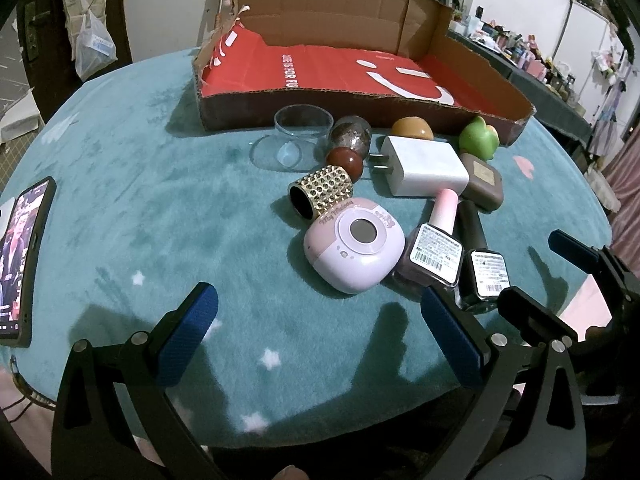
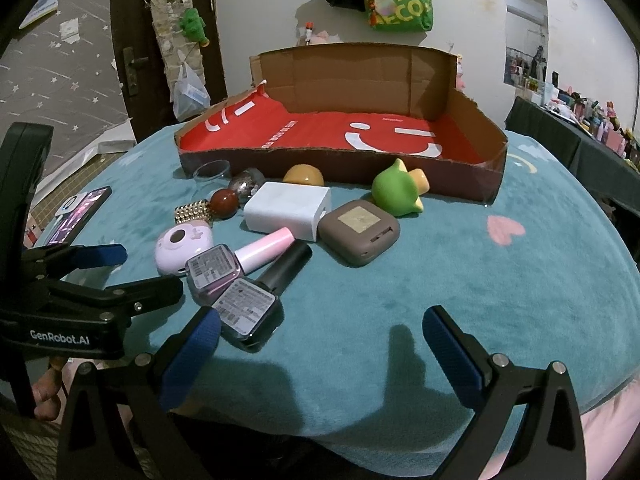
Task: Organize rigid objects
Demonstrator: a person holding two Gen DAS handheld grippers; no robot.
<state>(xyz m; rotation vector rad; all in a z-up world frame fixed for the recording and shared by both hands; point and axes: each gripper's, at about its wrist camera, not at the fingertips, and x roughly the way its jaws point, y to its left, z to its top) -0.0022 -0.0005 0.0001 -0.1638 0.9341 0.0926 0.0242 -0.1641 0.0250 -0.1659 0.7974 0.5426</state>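
A cluster of small rigid objects lies on the teal cloth in front of a cardboard tray (image 1: 224, 114) (image 2: 280, 166) with a red lining. It holds a pink mini camera (image 1: 348, 254) (image 2: 180, 250), two nail polish bottles (image 1: 434, 256) (image 2: 224, 270), a white charger (image 1: 424, 170) (image 2: 288, 210), a brown square case (image 2: 358, 232), a gold studded ring (image 1: 324, 194), a red ball (image 1: 345, 161), a green toy (image 2: 396, 192) and a glass dish (image 1: 302, 128). My left gripper (image 1: 324, 336) is open and empty just short of the camera. My right gripper (image 2: 320, 356) is open and empty, right of the dark bottle (image 2: 250, 312).
A phone (image 1: 20, 260) (image 2: 78, 216) lies at the cloth's left edge. The right gripper's fingers (image 1: 576, 252) show at the right of the left wrist view. Shelves of clutter stand at the far right, a door and hanging bags behind.
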